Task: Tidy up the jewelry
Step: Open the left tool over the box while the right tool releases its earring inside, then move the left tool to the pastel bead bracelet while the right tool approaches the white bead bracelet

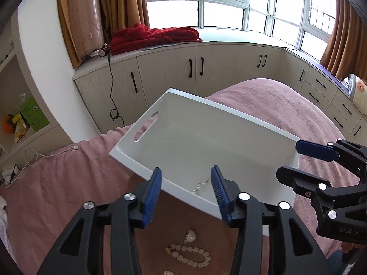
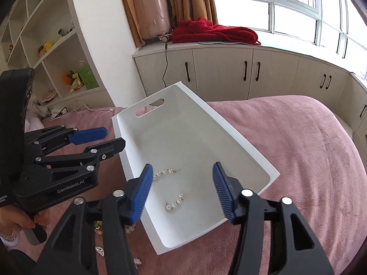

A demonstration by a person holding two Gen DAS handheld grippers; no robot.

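Note:
A white bin (image 2: 229,142) with a handle slot lies on the pink bedspread (image 2: 298,160). Two pearl drop earrings lie loose on its floor, one (image 2: 166,173) farther in and the other (image 2: 174,204) nearer. My right gripper (image 2: 182,167) hovers open above them, its blue pads touching nothing. In the left wrist view my left gripper (image 1: 186,171) is open over the bin's (image 1: 206,137) near rim, with a pearl earring (image 1: 201,185) visible below between its fingers. A white bead bracelet (image 1: 190,253) and a small shell-like piece (image 1: 190,236) lie on the bedspread under it. Each gripper also shows in the other's view: the right gripper (image 1: 287,160) and the left gripper (image 2: 114,137).
Small gold pieces (image 2: 98,226) and other trinkets (image 2: 137,261) lie on the bedspread left of the bin. A person's hand (image 2: 13,220) holds the left gripper's handle. Cabinets (image 1: 195,73) with a red blanket (image 1: 156,36) and a pink suitcase (image 1: 84,16) stand behind the bed, shelves (image 2: 57,52) to the left.

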